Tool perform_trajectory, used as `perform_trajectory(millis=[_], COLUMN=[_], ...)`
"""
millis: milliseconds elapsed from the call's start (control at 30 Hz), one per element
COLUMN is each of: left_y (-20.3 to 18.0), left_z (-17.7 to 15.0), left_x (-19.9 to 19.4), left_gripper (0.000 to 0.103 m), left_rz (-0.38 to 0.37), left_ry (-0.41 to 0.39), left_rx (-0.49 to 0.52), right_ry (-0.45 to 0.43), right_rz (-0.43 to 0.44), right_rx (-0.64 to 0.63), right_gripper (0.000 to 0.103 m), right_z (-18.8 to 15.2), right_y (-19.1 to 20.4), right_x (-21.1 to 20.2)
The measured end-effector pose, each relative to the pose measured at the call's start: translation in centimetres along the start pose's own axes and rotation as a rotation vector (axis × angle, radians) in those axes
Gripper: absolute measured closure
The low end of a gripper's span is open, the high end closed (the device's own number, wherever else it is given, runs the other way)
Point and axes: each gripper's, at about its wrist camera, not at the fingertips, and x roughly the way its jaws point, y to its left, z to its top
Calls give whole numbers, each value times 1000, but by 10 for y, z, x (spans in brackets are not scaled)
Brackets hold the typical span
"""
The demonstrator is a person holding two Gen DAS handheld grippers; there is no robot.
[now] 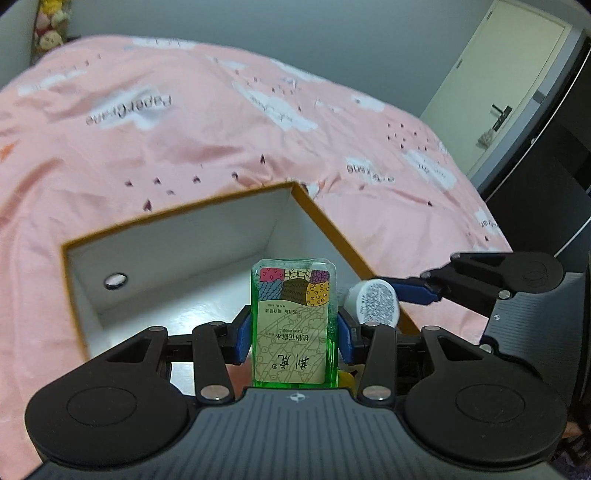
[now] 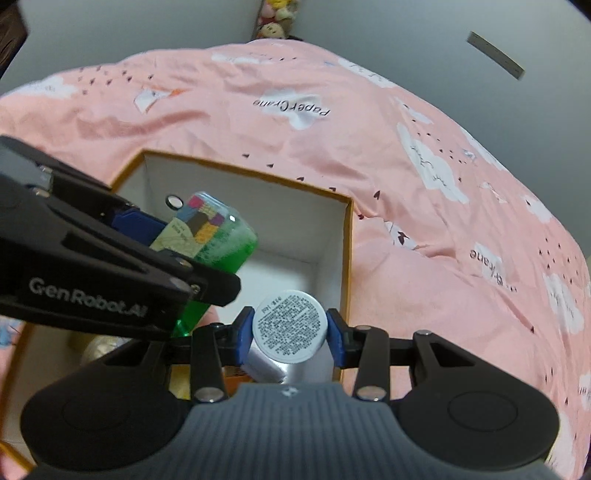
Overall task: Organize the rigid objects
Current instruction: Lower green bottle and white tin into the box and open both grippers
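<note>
My left gripper is shut on a green bottle with a patterned label, held upright between the blue pads over the near part of an open box with orange rim and white inside. My right gripper is shut on a silver canister, its printed round end facing the camera, above the box's near right corner. In the left wrist view the canister and the right gripper's fingers sit just right of the bottle. The right wrist view shows the bottle tilted in the left gripper.
The box lies on a bed with a pink cloud-print cover. A small round metal piece sits on the box's inner left wall. Yellow and orange items lie under the grippers. A door and dark furniture stand at the right; plush toys at the far corner.
</note>
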Motion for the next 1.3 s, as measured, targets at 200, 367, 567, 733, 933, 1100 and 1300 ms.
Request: perform_trajectory(millis=[200,367,567,733,933,1100,1300], left_y=[9,15,21,24,24,28,23], left_z=[5,9,8,9,7,6,4], left_x=[27,43,52,62,67,68,61], left_gripper=[52,52,52,52,52,50,43], left_rz=[14,45,75,83,107,139,137], left_ry=[44,79,110,121,130,150,124], left_rx=[-40,-42,-52,-72,-65,-74,-49], right_ry=[34,39,67,77,84,79,76], right_rz=[-1,-4,10,-18,-28,-16,-9], right_rx=[-102,-230,-276,-331,-393,-388,-379], right_gripper=[62,62,62,63,64,64,63], right_z=[1,1,4,3,1,0,1], right_y=[2,11,18,25,32,32,30], right_x=[29,42,58,68,74,74,74])
